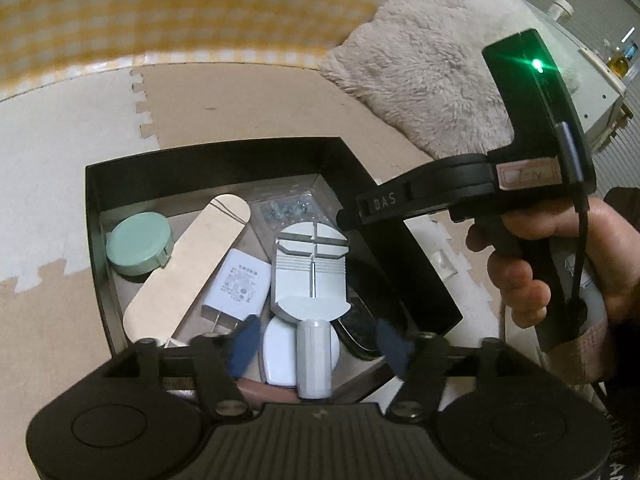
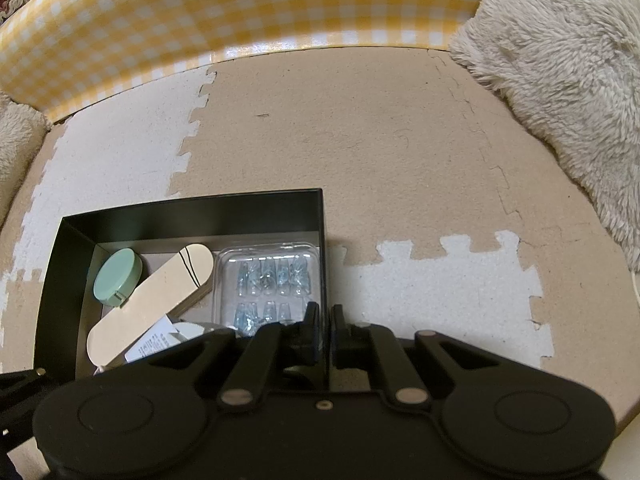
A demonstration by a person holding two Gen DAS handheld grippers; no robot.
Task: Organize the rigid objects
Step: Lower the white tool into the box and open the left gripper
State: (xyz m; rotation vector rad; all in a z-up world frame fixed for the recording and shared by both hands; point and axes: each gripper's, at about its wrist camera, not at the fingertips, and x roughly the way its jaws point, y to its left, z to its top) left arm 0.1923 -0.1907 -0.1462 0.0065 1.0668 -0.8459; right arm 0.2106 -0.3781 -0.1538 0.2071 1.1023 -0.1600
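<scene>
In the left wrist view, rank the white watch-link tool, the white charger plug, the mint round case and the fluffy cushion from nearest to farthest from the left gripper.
1. White watch-link tool, its handle between the open jaws of the left gripper.
2. White charger plug, just left of the tool.
3. Mint round case, in the box's far left corner.
4. Fluffy cushion, outside the black box, far right.

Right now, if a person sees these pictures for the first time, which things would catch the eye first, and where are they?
First comes the black rectangular box on the beige foam floor mat, crowded with small items. A round mint-green case sits in its far left corner beside a long beige rounded board, and a light grey plastic tool lies just ahead of the open left gripper. The right gripper is closed at the box's right wall.
</scene>
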